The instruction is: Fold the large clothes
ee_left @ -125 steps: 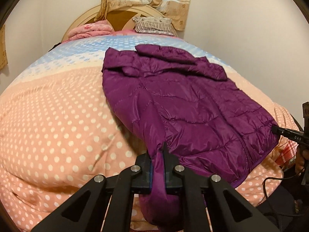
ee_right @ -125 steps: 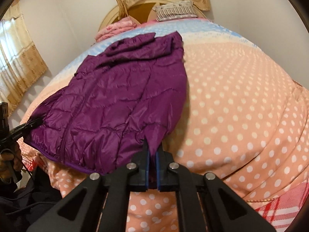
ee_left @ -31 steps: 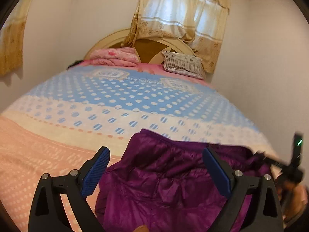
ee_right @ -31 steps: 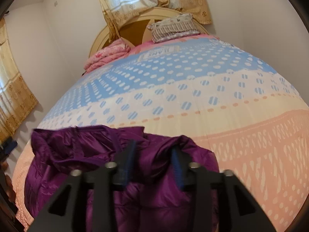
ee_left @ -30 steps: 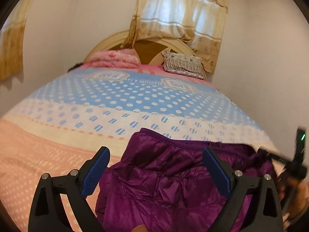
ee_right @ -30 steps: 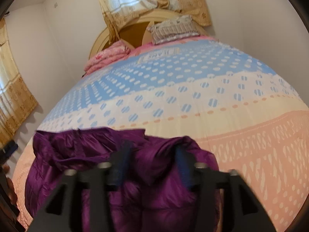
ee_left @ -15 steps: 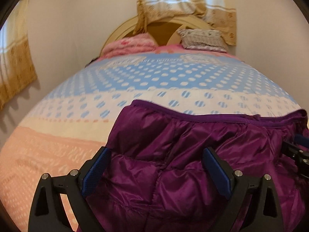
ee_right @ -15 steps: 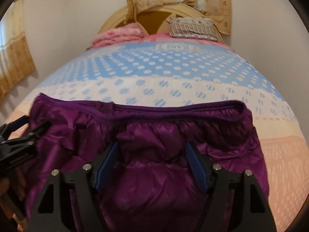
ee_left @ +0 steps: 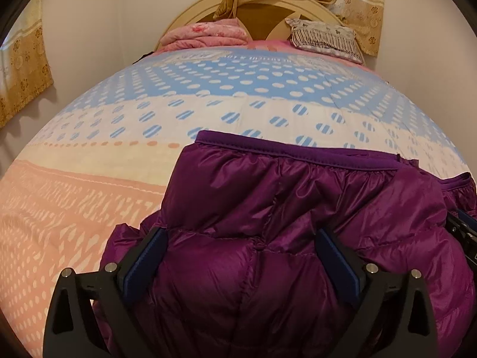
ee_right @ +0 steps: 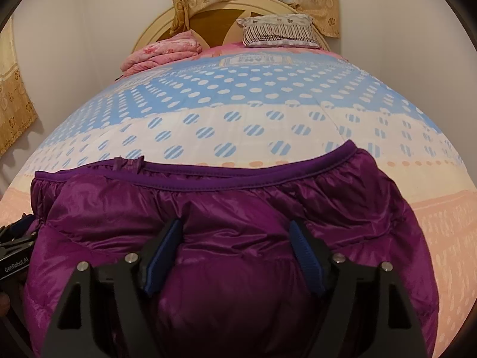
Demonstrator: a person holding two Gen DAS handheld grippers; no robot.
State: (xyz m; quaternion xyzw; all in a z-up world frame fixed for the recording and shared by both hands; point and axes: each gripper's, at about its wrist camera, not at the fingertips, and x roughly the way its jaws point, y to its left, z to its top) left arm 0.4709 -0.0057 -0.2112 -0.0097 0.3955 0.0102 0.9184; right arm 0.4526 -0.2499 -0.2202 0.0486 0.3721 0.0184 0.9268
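Beyond, pink blankets (ee_left: 205,34) and, seemingly, a pillow (ee_left: 325,40) flank the headboard (ee_left: 256,12).

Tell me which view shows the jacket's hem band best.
The right wrist view: there the hem band of the jacket runs almost unbroken across the frame, from its left end to its right corner. In the left wrist view the band shows its left corner, but its right part is broken by a fold.

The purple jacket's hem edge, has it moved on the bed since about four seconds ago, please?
Yes. The purple jacket has been folded: its hem edge, formerly at the foot over the pink dotted part, now lies toward the headboard, on the quilt's white band.
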